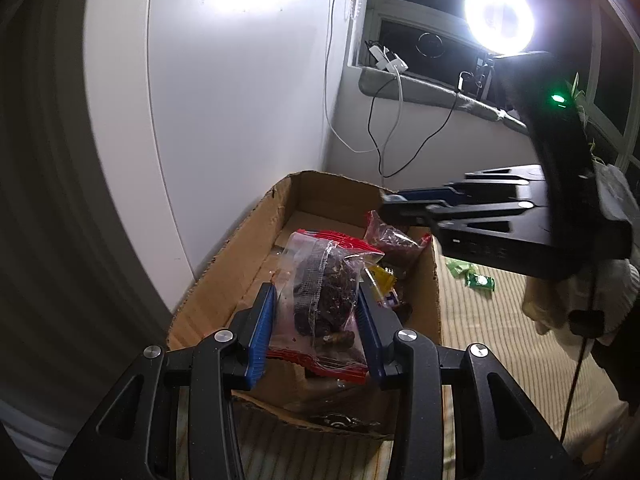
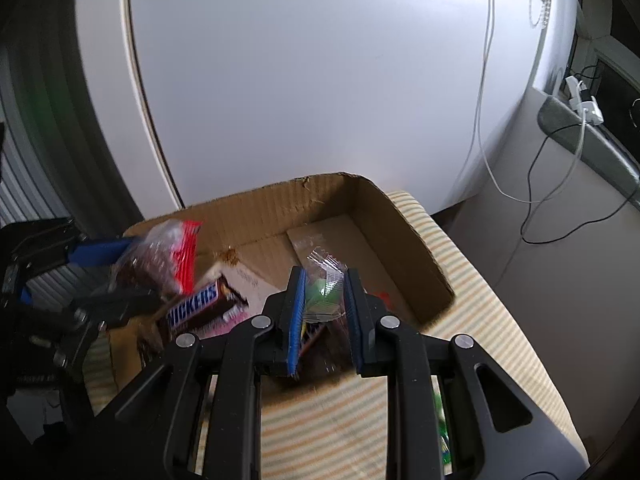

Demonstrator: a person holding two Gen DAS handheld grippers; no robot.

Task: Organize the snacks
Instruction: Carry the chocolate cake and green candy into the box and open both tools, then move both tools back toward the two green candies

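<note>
Left gripper [image 1: 316,320] level (gripping snack bag [image 1: 320,280])

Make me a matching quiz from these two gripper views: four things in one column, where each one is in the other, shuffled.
Things:
1. red-edged bag of dark snacks
2. green candy in clear wrapper
3. Snickers bar
4. loose green wrapped candies

Places:
A. on the striped cloth outside the cardboard box
B. between the left hand-held gripper fingers
C. lying inside the box
D. between the right hand-held gripper fingers

Pairs: 1-B, 2-D, 3-C, 4-A
</note>
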